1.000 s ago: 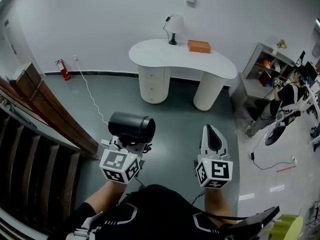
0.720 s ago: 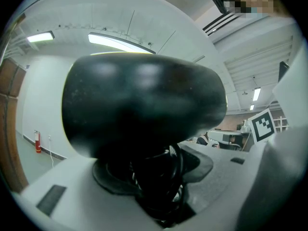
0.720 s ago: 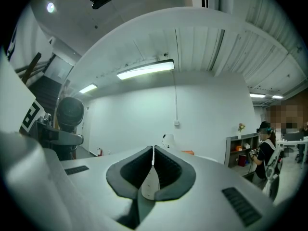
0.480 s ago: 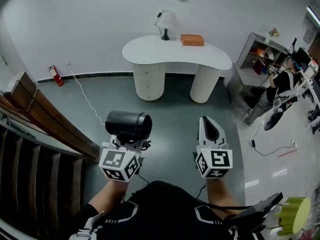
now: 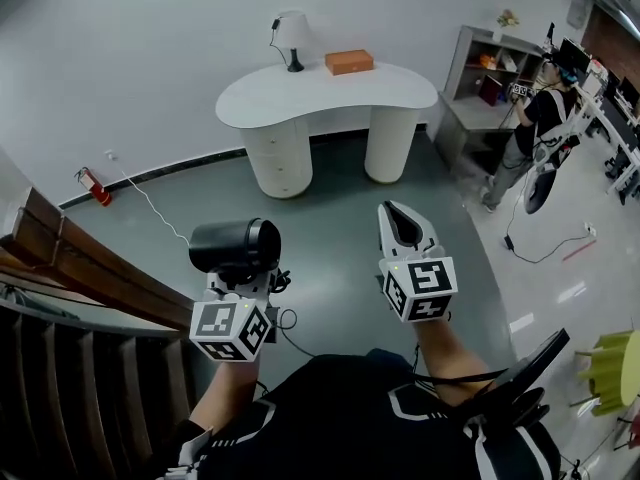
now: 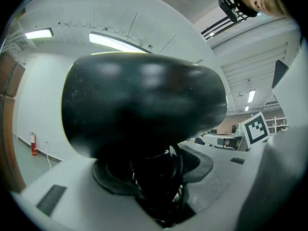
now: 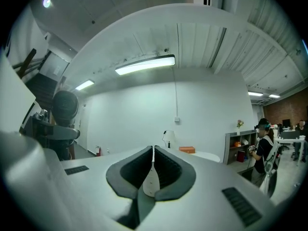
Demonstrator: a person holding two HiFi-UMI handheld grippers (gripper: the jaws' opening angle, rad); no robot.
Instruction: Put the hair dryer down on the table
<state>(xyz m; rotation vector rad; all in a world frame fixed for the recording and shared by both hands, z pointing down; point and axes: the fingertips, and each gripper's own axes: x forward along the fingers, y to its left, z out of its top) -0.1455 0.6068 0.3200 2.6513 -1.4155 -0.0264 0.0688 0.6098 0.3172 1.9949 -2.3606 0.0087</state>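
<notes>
A black hair dryer [image 5: 235,246] stands with its barrel level above my left gripper [image 5: 243,273], which is shut on its handle. In the left gripper view the barrel [image 6: 144,109] fills the frame, and the handle and its wound cord [image 6: 161,177] sit between the jaws. My right gripper [image 5: 403,226] floats beside it, shut and empty, with its pads meeting [image 7: 153,165]. The white curved table [image 5: 330,93] stands across the grey floor, well beyond both grippers. The right gripper view also catches the hair dryer [image 7: 65,107] at its left.
On the table stand a lamp [image 5: 292,33] and an orange box [image 5: 349,62]. A shelf unit [image 5: 495,73] and a person [image 5: 540,128] are at the right. A wooden stair rail [image 5: 90,268] runs along the left, with a fire extinguisher [image 5: 93,185] by the wall.
The head view has swung right, so the table now sits further left and the shelf and person more in frame. Both grippers have travelled over the floor, keeping their states.
</notes>
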